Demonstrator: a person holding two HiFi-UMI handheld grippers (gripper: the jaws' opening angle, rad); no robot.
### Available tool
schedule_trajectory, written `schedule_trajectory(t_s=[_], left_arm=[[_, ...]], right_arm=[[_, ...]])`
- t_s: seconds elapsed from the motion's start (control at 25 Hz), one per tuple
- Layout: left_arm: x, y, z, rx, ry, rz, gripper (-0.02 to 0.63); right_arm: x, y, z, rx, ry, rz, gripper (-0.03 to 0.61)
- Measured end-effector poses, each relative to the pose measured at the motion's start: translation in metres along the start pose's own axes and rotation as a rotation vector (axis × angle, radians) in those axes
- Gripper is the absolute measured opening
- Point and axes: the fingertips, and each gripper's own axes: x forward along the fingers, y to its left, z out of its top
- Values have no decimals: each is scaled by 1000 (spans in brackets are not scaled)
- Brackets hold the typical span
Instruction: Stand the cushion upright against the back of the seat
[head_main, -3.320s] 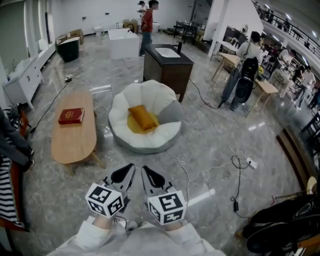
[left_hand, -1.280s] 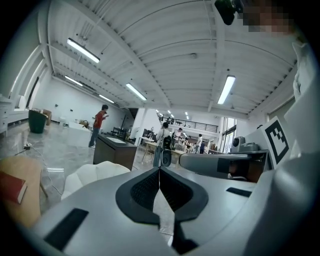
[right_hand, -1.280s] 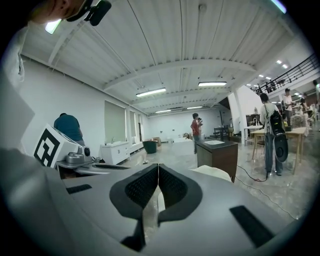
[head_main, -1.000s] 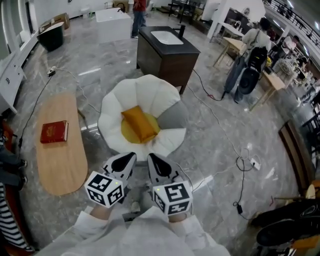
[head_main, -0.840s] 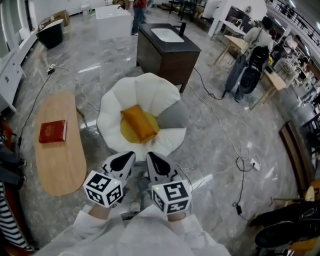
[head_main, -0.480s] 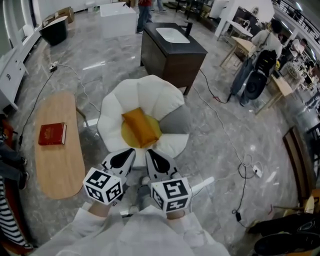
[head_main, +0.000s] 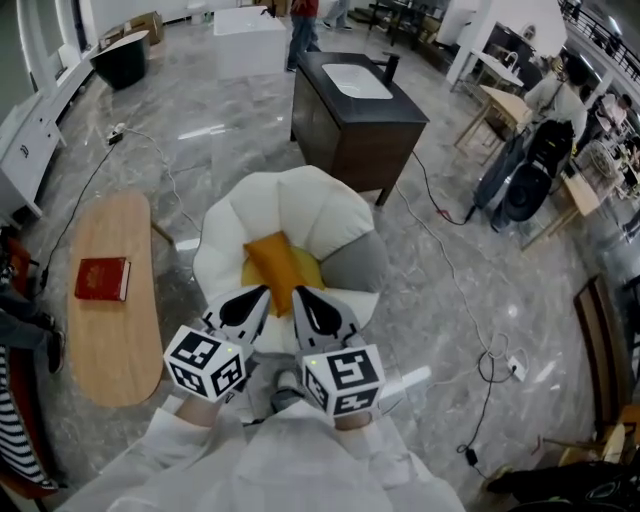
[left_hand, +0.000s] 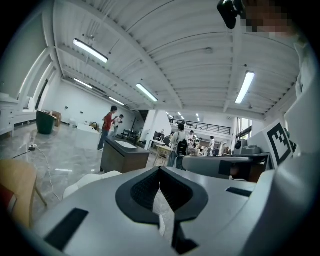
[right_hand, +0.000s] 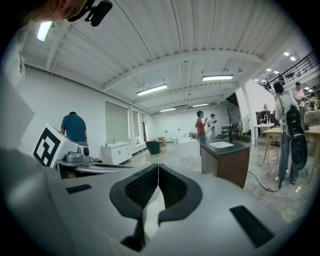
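Cushion (head_main: 278, 268) lies in the middle of the round white seat (head_main: 300, 200). Left gripper (head_main: 258, 296) and right gripper (head_main: 302, 298) hang by its front edge, both closed, empty.

Open floor (head_main: 230, 120) round the white petal seat (head_main: 300, 200); oval wooden table (head_main: 115, 350) near left, sink cabinet (head_main: 345, 140) close behind.
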Motion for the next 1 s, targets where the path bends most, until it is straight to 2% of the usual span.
schedule_trajectory(t_s=[0.32,0.56,1.0], left_arm=[[59,19,18,-7,-25,33,6],[81,22,11,-30,-15,40,8],[82,40,9,-38,3,74,6]], right_arm=[[37,-46,16,-23,-2,47,12],[52,-70,13,-3,-2,68,12],[68,-65,3,6,28,98,12]])
